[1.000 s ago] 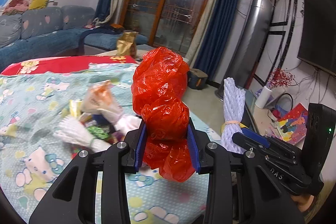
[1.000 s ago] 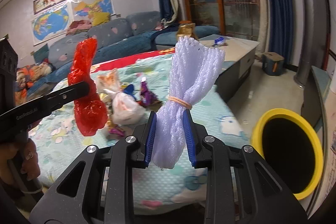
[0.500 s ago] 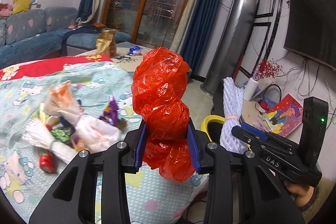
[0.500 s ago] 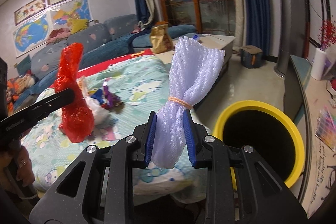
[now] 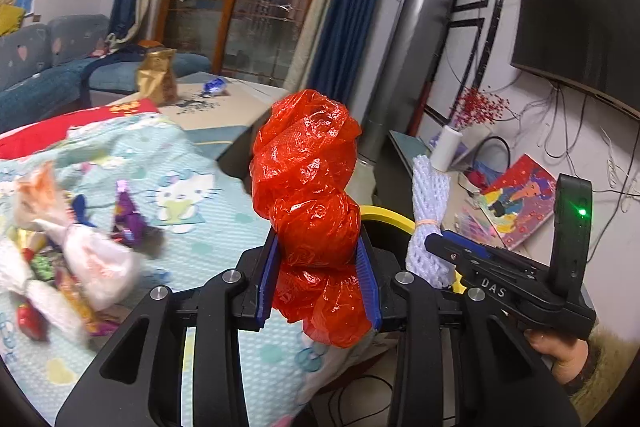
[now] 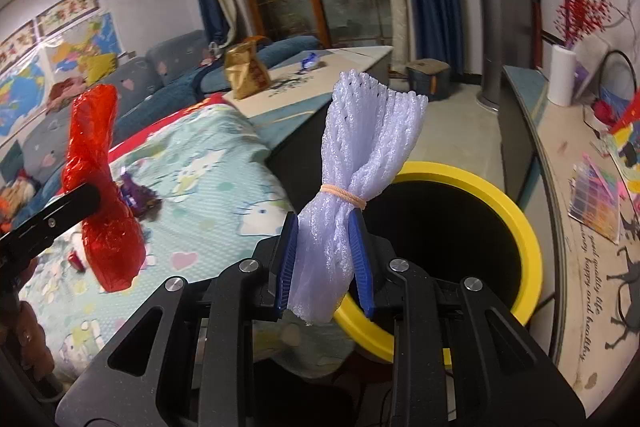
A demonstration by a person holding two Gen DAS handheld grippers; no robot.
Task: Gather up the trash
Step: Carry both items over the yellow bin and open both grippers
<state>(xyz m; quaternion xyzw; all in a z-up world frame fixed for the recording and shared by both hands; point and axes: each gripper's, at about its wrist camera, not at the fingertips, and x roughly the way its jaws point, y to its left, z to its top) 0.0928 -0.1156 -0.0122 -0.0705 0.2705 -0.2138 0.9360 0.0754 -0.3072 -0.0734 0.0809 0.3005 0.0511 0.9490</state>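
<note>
A crumpled red plastic bag [image 5: 308,195] stands up between the blue pads of my left gripper [image 5: 318,277], which is shut on it. My right gripper [image 6: 324,267] is shut on a white foam net [image 6: 368,151] tied with a rubber band. Each gripper shows in the other's view: the foam net [image 5: 428,219] at the right, the red bag [image 6: 100,195] at the left. A yellow-rimmed bin [image 6: 520,227] with a black inside sits just beyond the right gripper. Its rim [image 5: 386,217] peeks out behind the red bag. More trash [image 5: 72,251] lies on the cartoon-print cloth [image 5: 192,211].
A low table beyond the cloth carries a gold bag [image 6: 244,71] and a blue wrapper [image 6: 310,59]. A long cabinet [image 6: 576,227] with papers, a white roll and red flowers runs along the right wall. A sofa [image 5: 48,67] stands at the back left.
Both grippers have swung right, away from the trash pile, each holding its load. The yellow bin has come closer and moved toward the middle of the right wrist view.
</note>
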